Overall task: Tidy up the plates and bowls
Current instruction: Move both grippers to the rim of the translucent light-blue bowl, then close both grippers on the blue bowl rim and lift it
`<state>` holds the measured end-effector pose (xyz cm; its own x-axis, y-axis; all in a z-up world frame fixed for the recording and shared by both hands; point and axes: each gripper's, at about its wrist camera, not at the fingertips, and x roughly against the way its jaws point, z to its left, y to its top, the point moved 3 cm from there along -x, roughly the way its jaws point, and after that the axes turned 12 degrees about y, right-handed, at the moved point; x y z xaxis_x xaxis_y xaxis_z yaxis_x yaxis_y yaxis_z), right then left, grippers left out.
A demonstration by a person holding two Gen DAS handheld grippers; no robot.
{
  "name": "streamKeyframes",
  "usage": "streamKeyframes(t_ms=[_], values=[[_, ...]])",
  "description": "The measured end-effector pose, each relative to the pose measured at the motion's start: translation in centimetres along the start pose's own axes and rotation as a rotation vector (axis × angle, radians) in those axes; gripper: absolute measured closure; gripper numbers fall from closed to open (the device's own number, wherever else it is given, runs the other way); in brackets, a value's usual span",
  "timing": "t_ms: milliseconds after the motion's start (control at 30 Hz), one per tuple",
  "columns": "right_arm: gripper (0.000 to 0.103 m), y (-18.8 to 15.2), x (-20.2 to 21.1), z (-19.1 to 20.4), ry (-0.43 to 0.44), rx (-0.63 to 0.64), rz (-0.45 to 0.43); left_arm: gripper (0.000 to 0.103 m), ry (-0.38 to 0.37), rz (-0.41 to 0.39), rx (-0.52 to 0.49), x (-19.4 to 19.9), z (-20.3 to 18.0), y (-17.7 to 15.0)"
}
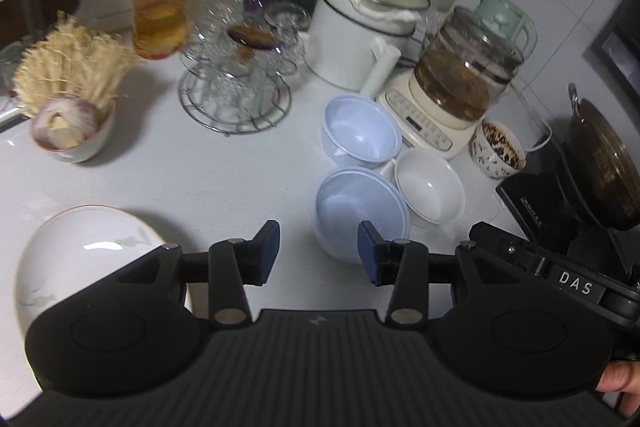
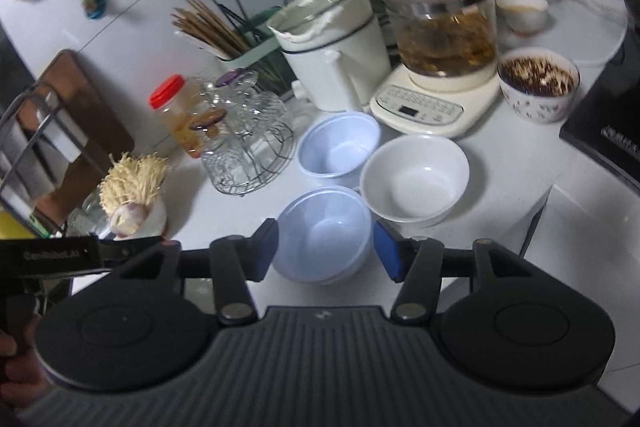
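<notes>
Three empty bowls stand close together on the white counter: a near pale blue bowl point(image 1: 362, 211) point(image 2: 324, 231), a far pale blue bowl point(image 1: 360, 133) point(image 2: 340, 145) and a white bowl point(image 1: 430, 187) point(image 2: 414, 179). A white plate point(image 1: 84, 259) with a gold rim lies at the lower left. My left gripper point(image 1: 318, 247) is open over bare counter just left of the near blue bowl, with nothing between its pads. My right gripper point(image 2: 326, 247) is open too; the near blue bowl shows between its fingertips, and the pads do not touch it.
Behind the bowls stand a glass kettle on a cream base point(image 1: 452, 95), a white lidded pot point(image 1: 360, 39), a wire rack of glass cups point(image 1: 236, 79) and a red-lidded jar point(image 1: 158, 7). A patterned bowl of dark bits point(image 2: 538, 83) and a black cooktop point(image 1: 536, 211) are on the right. A bowl of mushrooms point(image 1: 68, 107) sits left.
</notes>
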<state>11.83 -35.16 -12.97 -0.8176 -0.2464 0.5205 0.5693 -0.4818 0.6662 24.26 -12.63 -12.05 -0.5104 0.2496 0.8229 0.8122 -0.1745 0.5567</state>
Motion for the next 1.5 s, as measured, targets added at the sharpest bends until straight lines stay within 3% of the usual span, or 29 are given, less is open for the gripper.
streamKeyframes(t_ms=[167, 467, 667, 767, 1067, 1500], values=[[0.047, 0.2, -2.1, -2.8, 0.005, -0.082, 0.042, 0.054, -0.046, 0.073, 0.028, -3.6, -1.2, 0.8], [0.049, 0.2, -6.0, -6.0, 0.041, -0.151, 0.149, 0.054, -0.003, 0.128, 0.056, -9.4, -2.3, 1.3], [0.063, -0.3, -8.9, -7.3, 0.065, -0.194, 0.22, 0.056, 0.03, 0.168, 0.085, -12.5, -1.9, 0.9], [0.068, -0.4, -9.9, -7.6, 0.071, -0.207, 0.236, 0.065, 0.036, 0.184, 0.094, -13.6, -1.7, 0.9], [0.087, -0.4, -11.7, -7.2, 0.102, -0.174, 0.279, 0.089, 0.003, 0.201, 0.108, -14.6, -1.4, 1.3], [0.087, -0.5, -12.6, -3.4, 0.172, -0.08, 0.325, 0.09, 0.06, 0.174, 0.154, -11.1, 2.1, 1.0]])
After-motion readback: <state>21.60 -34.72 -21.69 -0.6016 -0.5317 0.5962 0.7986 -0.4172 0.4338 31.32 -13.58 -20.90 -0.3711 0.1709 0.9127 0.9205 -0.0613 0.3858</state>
